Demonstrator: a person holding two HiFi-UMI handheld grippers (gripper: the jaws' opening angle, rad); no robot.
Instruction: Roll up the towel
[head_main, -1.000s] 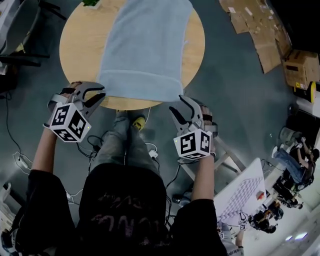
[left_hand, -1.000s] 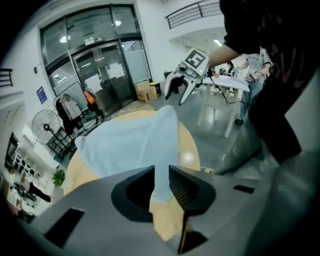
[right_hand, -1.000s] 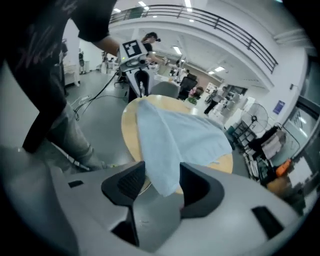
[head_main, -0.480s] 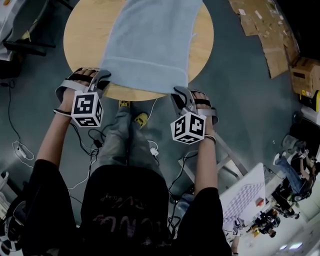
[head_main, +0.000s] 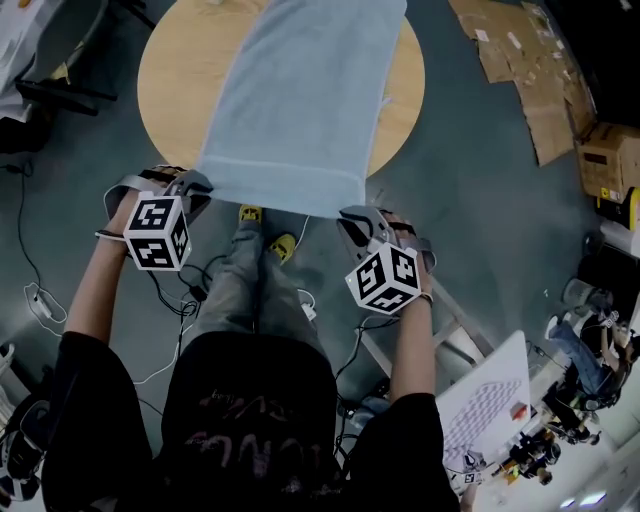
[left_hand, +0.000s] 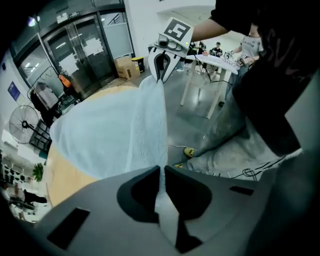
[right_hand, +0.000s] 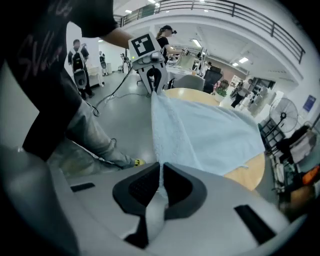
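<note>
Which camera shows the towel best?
The head view: the towel lies spread across the round table, near corners in the left gripper and right gripper, whose fingers just closed on it. The gripper views show it foreshortened.

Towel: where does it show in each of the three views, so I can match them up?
Head view: towel top centre, its near corners pinched by the left gripper and right gripper, whose jaws have just been closing on it.
Left gripper view: towel centre, from the jaws up to the right gripper.
Right gripper view: towel centre-right, from the jaws up to the left gripper.
Shared landmark: the round wooden table under it.
</note>
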